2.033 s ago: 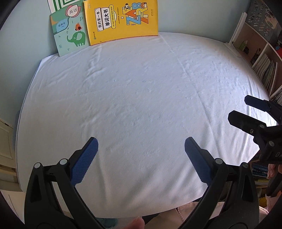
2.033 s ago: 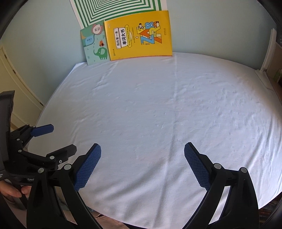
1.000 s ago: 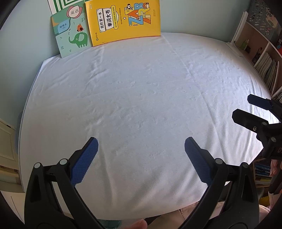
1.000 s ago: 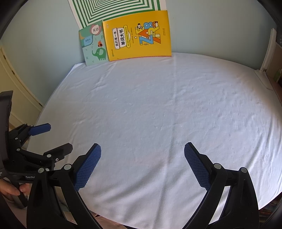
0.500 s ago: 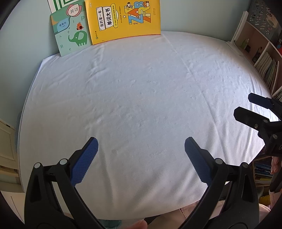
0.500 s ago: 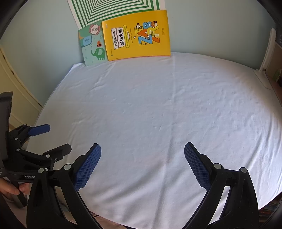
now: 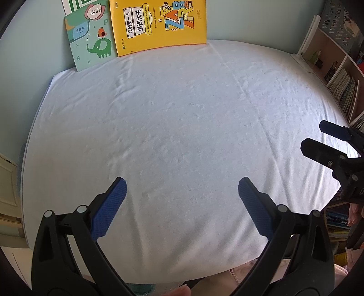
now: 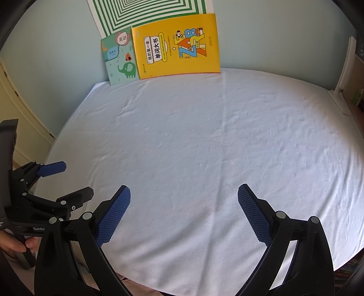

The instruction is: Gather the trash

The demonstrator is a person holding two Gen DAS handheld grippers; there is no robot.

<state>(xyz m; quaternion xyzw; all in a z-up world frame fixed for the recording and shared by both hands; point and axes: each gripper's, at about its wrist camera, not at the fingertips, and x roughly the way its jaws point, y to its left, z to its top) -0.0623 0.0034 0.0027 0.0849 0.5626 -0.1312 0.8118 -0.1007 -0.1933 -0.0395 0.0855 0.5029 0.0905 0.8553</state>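
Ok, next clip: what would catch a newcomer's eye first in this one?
The yellow book leans on the far wall with the green elephant book beside it and a green-striped sheet behind. The white cloth shows no trash. The left gripper and right gripper hover open over its near edge.

yellow book (image 8: 177, 45) "ZAB", green book (image 8: 120, 60) "英语"

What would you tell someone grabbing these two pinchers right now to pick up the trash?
Left gripper: open, empty, above the near edge of the white cloth.
Right gripper: open, empty, beside it.
No trash shows in either view. A yellow book and a green elephant book lean on the far wall.
Done: nothing held, so I cannot tell.
Left: find the trash, probably off camera.
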